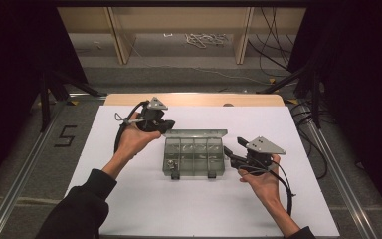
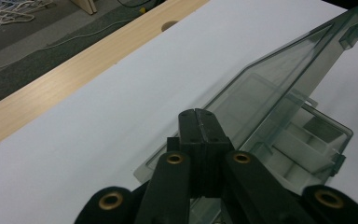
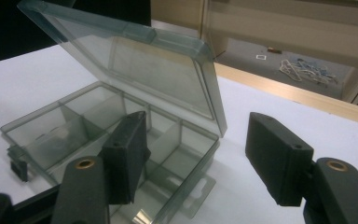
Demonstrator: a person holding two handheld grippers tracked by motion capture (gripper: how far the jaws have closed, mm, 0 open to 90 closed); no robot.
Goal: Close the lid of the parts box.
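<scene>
A clear grey plastic compartment box (image 1: pixel 194 160) sits open mid-table, latches toward me, its lid (image 1: pixel 195 133) tilted up at the back. My left gripper (image 1: pixel 165 125) is at the lid's left end. In the left gripper view its jaws (image 2: pixel 198 116) are pressed together where the lid's (image 2: pixel 284 79) rim meets them. My right gripper (image 1: pixel 231 152) hangs open just right of the box. In the right gripper view one jaw overlaps the box (image 3: pixel 74 126) and the other stands over bare paper, with the lid (image 3: pixel 135 60) slanting above. Something small and metallic (image 1: pixel 171 164) lies in the front left compartment.
The box rests on a white sheet (image 1: pixel 129 199) over a wooden table whose far edge (image 1: pixel 194 99) has a small hole (image 2: pixel 168 24). Beyond it are wooden legs, cables and a white tangle (image 1: pixel 206 39) on the floor. Dark stands flank both sides.
</scene>
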